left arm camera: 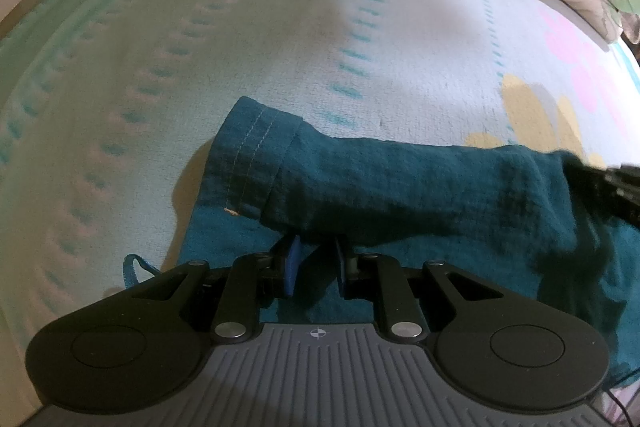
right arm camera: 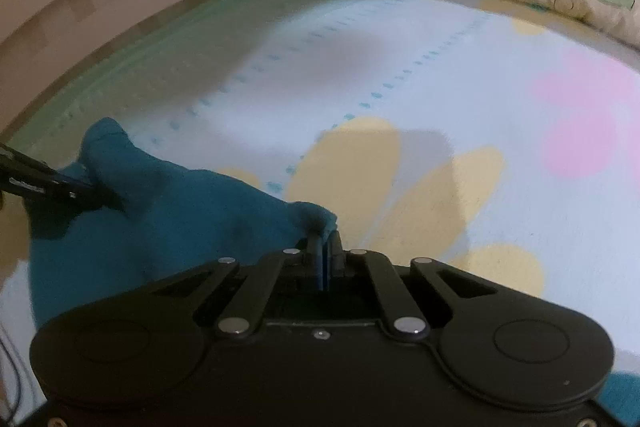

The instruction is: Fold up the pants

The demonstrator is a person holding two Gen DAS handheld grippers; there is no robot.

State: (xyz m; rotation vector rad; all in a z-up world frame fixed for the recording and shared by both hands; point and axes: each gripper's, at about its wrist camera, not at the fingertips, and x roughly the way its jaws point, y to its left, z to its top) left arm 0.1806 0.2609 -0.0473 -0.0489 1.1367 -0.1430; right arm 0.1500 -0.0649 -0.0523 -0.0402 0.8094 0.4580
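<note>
Both claws gripped the teal woven cotton pants [left arm camera: 400, 183] lying on the pale flowered bedsheet [left arm camera: 200, 47]: left gripper [left arm camera: 316, 259] narrowly apart, apparently pinching a fold; right gripper [right arm camera: 325, 247] clamped tight on an edge.

The left gripper [left arm camera: 316, 259] points steeply down, its jaws narrowly parted with cloth bunched between them. The right gripper [right arm camera: 325, 241] tilts down, jaws pressed together on a cloth fold.
</note>
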